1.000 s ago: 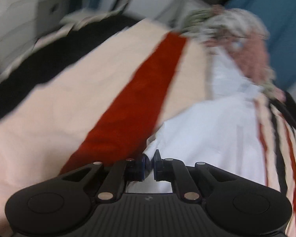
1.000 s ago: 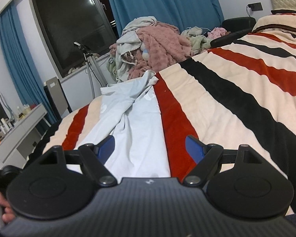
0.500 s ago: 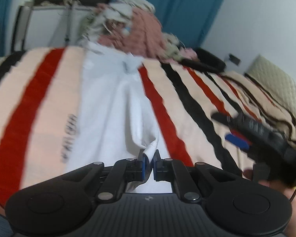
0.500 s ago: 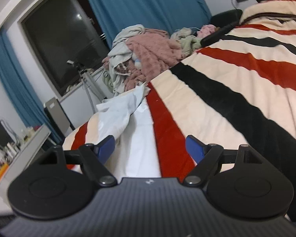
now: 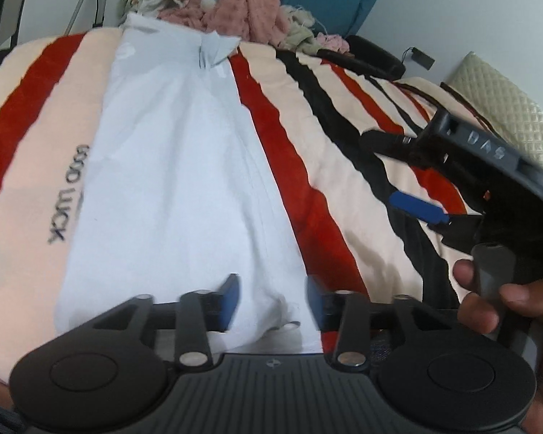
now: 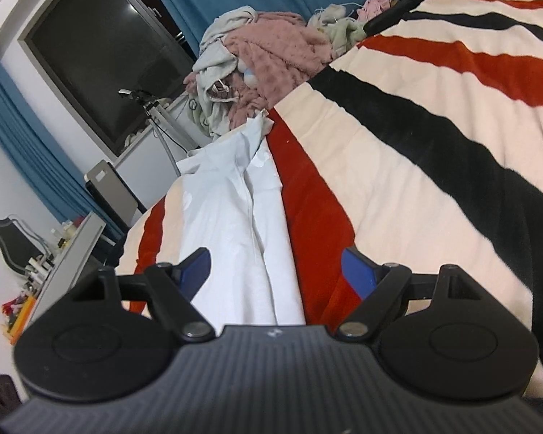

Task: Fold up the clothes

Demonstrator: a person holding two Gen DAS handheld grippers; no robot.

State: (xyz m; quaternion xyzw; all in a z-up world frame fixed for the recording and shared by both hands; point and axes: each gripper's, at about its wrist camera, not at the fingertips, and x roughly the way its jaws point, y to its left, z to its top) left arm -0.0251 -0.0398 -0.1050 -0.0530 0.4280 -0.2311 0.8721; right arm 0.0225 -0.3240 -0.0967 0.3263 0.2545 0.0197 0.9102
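White garment laid lengthwise on striped bed, narrow long strip, one side seemingly folded over middle, likely to keep width slim for further folding. Left hand-held gripper low over near hem, fingers apart, nothing pinched; placed there probably to set down or re-grab hem, cannot tell which. Right hand-held gripper also spread wide, empty, hovering just above garment's right edge, ready for side or end. Hand gripping right handle at frame edge. Laundry pile at far end of bed, beyond garment's crumpled far end. "GOOD LUCK" print on blanket left of garment.
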